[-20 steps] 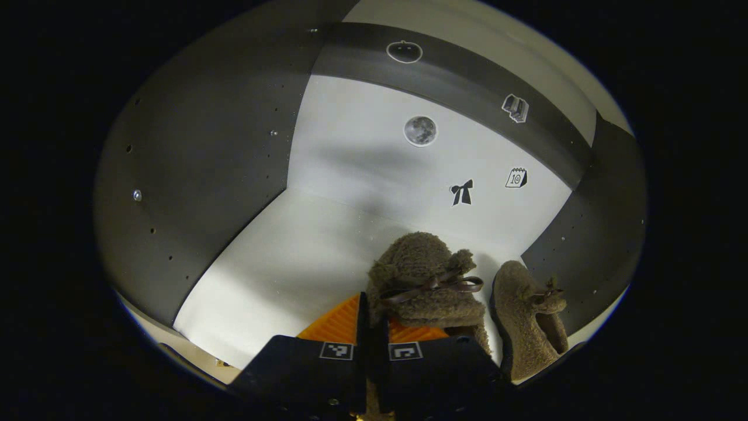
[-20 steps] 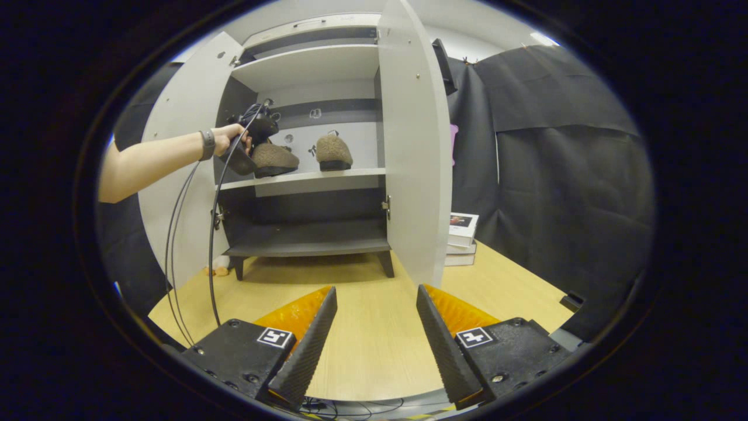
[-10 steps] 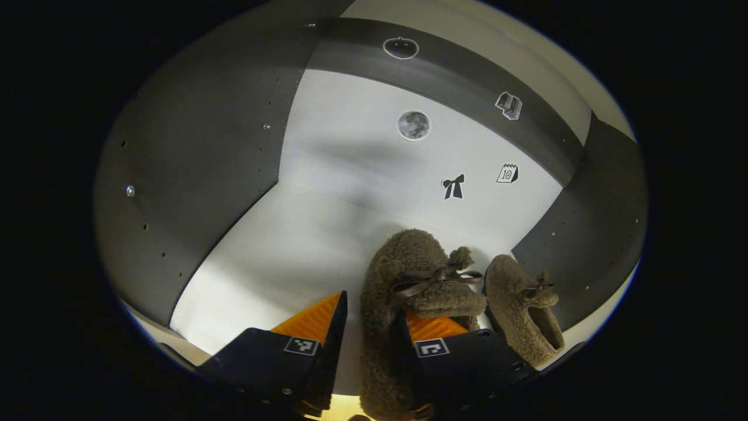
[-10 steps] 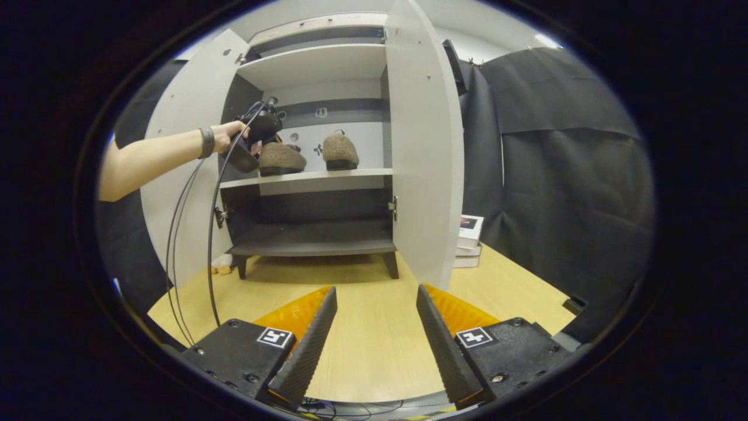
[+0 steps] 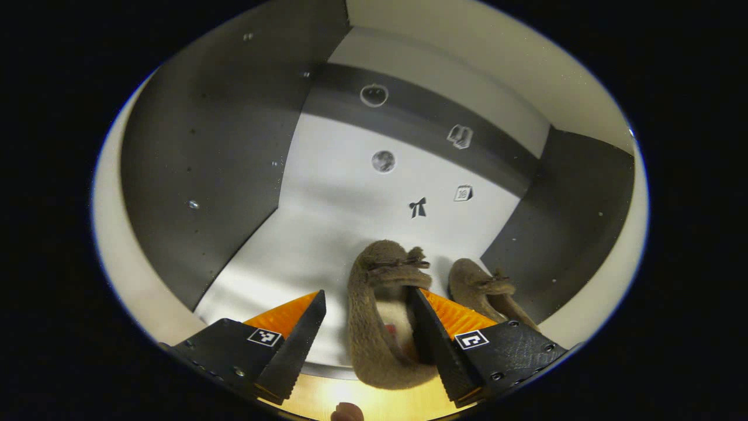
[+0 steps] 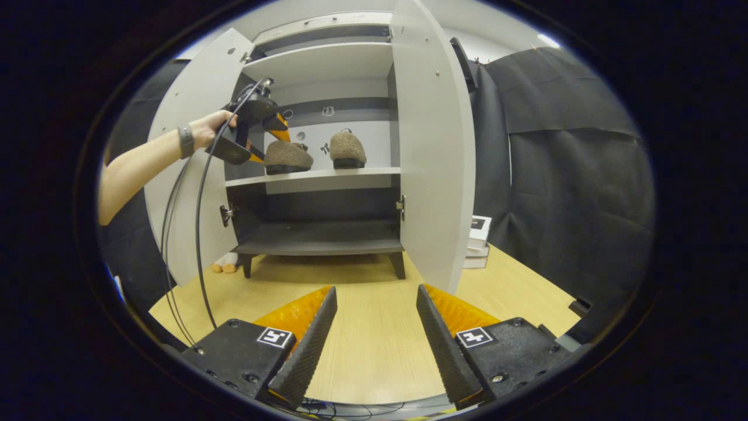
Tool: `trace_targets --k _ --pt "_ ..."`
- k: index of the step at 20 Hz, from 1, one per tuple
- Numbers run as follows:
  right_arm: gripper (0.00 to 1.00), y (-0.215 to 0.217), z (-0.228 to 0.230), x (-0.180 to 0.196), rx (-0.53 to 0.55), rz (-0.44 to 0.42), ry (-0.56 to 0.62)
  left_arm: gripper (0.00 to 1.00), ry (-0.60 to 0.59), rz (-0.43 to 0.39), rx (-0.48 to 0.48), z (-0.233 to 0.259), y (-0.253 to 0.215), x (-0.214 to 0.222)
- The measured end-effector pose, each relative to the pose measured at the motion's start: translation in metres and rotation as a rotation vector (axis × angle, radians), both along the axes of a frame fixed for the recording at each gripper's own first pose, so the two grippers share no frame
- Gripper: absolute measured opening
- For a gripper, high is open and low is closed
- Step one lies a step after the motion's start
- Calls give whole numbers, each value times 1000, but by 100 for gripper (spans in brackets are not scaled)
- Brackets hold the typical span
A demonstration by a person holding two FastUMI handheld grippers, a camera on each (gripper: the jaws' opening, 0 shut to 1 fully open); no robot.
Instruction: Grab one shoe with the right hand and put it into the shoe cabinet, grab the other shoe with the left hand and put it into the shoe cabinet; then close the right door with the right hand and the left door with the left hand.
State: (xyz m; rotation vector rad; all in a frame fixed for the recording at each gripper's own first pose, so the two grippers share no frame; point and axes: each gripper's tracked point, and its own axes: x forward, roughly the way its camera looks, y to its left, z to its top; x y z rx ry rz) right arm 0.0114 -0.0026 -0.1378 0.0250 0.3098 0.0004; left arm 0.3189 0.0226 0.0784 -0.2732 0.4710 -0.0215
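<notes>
Since a second ago, my left gripper (image 5: 365,339) fingers spread, releasing the left slipper (image 5: 380,316) on the cabinet shelf (image 5: 292,257) beside its mate (image 5: 485,289); right gripper (image 6: 374,339) open, idle; doors pending.

Two fuzzy brown shoes (image 6: 286,156) (image 6: 347,148) sit side by side on the open shoe cabinet's (image 6: 327,175) middle shelf.

two shoes (image 6: 286,156) (image 6: 347,148) side by side on the cabinet's middle shelf (image 6: 315,175).
</notes>
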Motion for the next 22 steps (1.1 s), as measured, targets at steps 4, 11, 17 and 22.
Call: trace_targets --k 4,11,17,22 --pt "88 3 -1 -1 -5 26 -1 92 -260 -42 55 58 -11 -47" --pt "88 10 8 -5 -27 81 -26 99 -528 -48 122 78 -17 -155" --pt "88 11 15 -12 -35 102 -42 95 -532 -38 171 39 -24 -236" --pt "88 9 20 -26 -13 103 -68 95 -520 8 254 0 -24 -287"
